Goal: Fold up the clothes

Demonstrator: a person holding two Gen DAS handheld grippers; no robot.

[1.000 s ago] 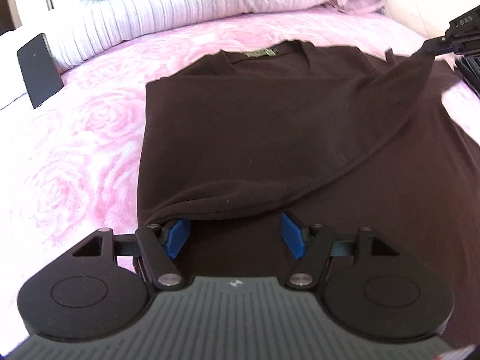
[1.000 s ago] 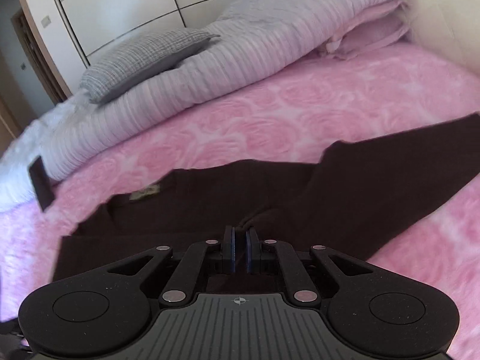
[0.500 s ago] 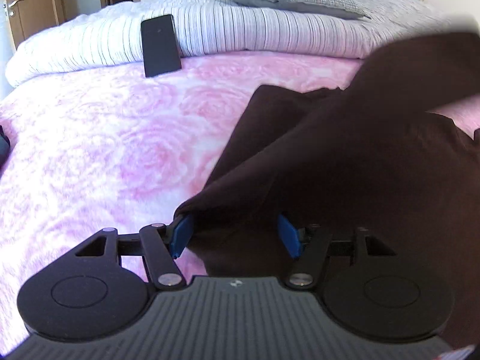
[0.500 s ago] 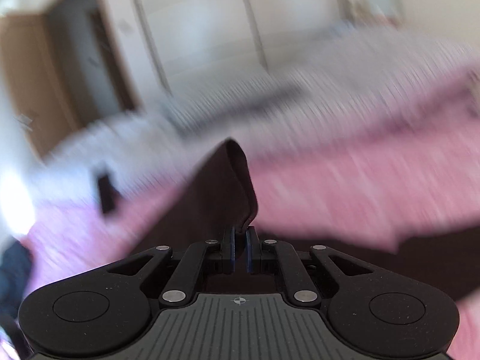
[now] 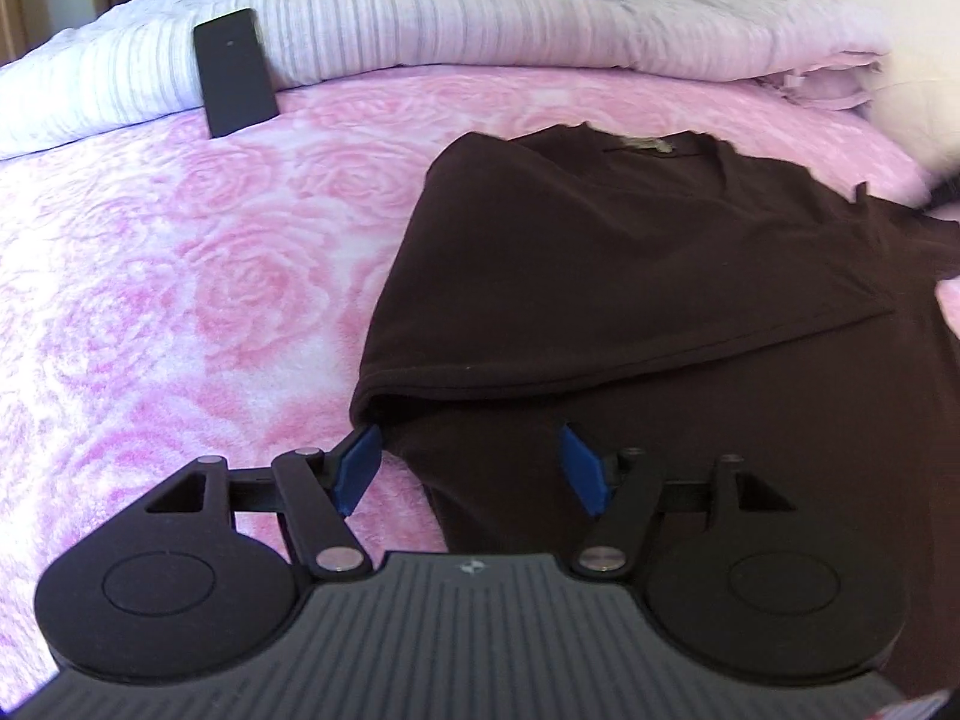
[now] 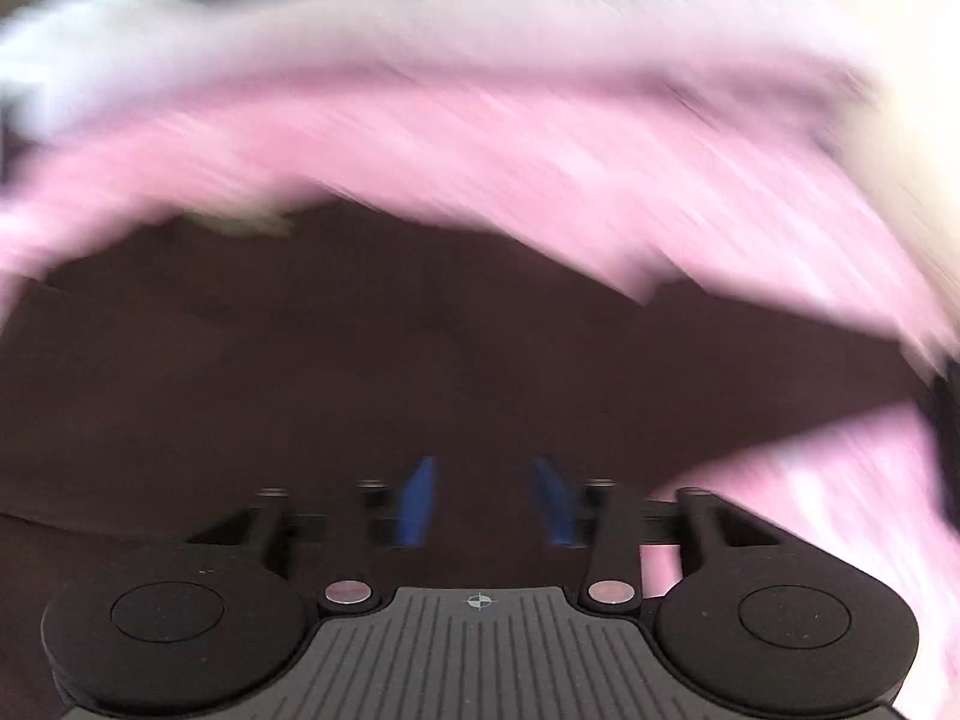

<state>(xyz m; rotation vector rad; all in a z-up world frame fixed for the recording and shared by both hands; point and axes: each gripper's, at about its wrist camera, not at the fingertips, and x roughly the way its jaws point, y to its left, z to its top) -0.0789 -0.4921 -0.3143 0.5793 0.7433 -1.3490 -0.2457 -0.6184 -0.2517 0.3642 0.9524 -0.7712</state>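
Dark brown top [image 5: 630, 276], folded partway, flat on pink rose bedspread [image 5: 198, 300]

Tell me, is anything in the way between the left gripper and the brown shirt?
Nothing visible is. The left gripper is open right at the dark brown shirt, whose folded edge lies between its blue pads. The black phone leans far off, by the bedding.

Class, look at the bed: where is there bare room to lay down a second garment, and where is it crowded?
Free: the pink rose bedspread left of the dark brown shirt, bordered behind by the striped duvet and black phone. Crowded: the right side, under the shirt and the open left claw.
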